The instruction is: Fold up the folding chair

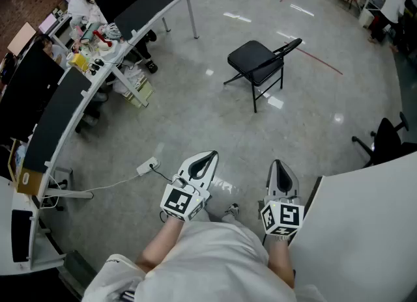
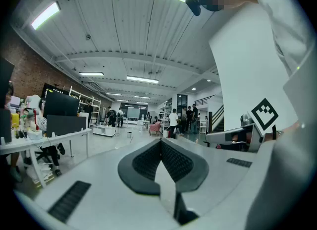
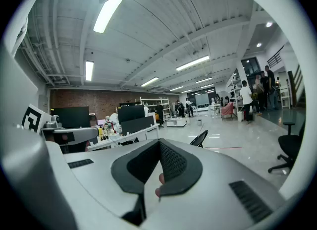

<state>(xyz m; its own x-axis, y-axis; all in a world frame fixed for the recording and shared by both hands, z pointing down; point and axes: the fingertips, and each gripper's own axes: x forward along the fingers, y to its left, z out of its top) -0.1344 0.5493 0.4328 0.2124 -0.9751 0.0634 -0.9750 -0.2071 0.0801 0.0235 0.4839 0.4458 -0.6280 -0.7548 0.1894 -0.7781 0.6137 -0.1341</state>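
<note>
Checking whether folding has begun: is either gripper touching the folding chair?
Apart. Head view shows floor between the folding chair and both the left gripper and right gripper.

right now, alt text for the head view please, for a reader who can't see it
A black folding chair stands open on a glossy grey floor, some way ahead of a person seen from above. The left gripper and right gripper are held low in front, both shut.

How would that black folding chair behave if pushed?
The folding chair probably feels light: its frame is thin tubing. On the glossy floor its legs would likely slide rather than grip. Standing open, it may fold or tip if shoved at the backrest.
</note>
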